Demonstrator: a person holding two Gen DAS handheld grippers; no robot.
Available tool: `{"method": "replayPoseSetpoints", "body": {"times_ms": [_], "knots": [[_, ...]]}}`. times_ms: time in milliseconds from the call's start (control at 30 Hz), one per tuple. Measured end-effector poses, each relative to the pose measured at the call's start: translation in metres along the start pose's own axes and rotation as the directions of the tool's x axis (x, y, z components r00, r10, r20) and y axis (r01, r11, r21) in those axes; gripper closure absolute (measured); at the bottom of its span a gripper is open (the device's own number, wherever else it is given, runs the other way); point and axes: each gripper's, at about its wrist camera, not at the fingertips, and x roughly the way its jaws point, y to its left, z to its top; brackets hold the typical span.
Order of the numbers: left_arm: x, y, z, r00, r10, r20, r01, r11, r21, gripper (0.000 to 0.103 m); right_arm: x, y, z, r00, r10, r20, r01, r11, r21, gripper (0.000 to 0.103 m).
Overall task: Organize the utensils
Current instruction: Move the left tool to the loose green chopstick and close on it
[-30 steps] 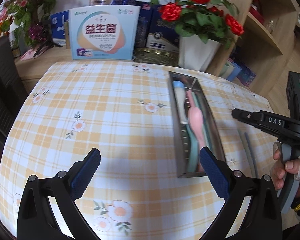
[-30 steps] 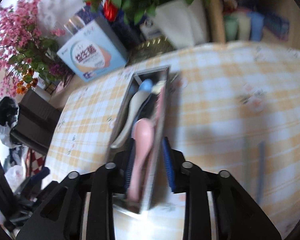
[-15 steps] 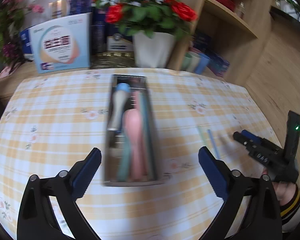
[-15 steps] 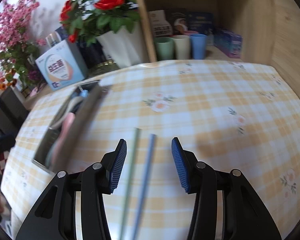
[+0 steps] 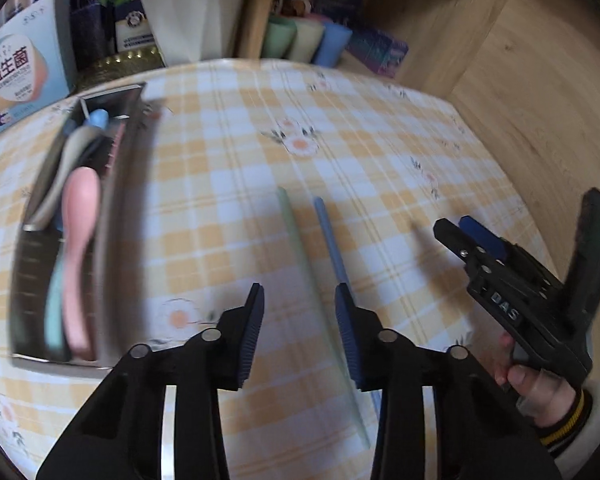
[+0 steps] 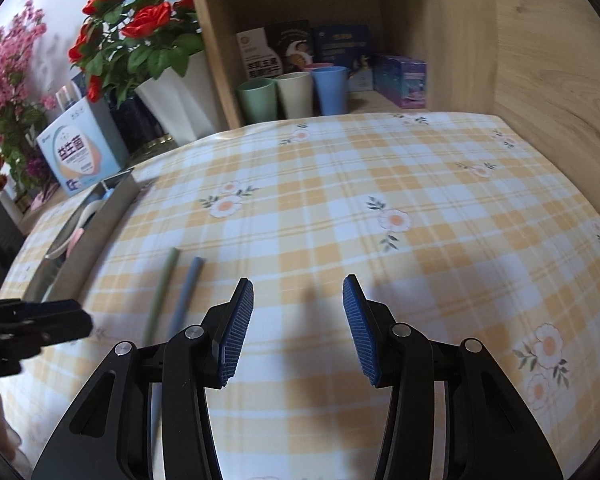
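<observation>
A metal utensil tray [image 5: 112,216] lies on the checked tablecloth and holds a pink spoon [image 5: 80,216], a grey one and a teal one. It also shows in the right wrist view [image 6: 96,224]. A green stick [image 5: 300,248] and a blue stick [image 5: 332,240] lie side by side on the cloth right of the tray; they also show in the right wrist view, green [image 6: 162,292] and blue [image 6: 188,292]. My left gripper [image 5: 300,312] is open, low over the near ends of both sticks. My right gripper [image 6: 298,312] is open and empty, right of the sticks.
A white pot of red roses [image 6: 172,92], a blue-white box [image 6: 80,152] and a wooden shelf with three cups [image 6: 292,92] stand behind the table. The right gripper body [image 5: 512,288] is at the right in the left wrist view.
My left gripper swung right from the tray to the two sticks and its jaws narrowed. My right gripper moved right, off the sticks.
</observation>
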Motion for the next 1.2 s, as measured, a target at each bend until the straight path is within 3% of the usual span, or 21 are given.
{"method": "replayPoseSetpoints", "body": {"times_ms": [133,333,700,833,1200], "knots": [[0.021,-0.007,0.001,0.999,0.024,-0.046,-0.024,1.0,0.002,0.078,0.0,-0.004,-0.004,1.0,0.025,0.009,-0.025,1.0,0.008,0.057],[0.038,-0.01,0.0,0.995,0.056,-0.083,-0.056,0.998,-0.003,0.079,0.0,0.001,-0.008,0.999,0.045,0.016,-0.045,0.999,-0.015,0.057],[0.044,-0.025,-0.004,0.99,0.135,-0.032,-0.133,0.989,0.066,0.08,0.003,-0.005,-0.008,0.997,0.079,0.003,-0.079,0.997,0.014,0.057],[0.042,-0.021,-0.004,0.992,0.121,-0.038,-0.121,0.992,0.026,0.081,0.003,-0.007,-0.008,0.996,0.086,0.0,-0.086,0.996,0.028,0.057],[0.039,-0.011,-0.007,0.991,0.117,-0.056,-0.119,0.993,-0.019,0.095,0.003,-0.01,-0.008,0.996,0.091,-0.002,-0.091,0.995,0.044,0.057]]}}
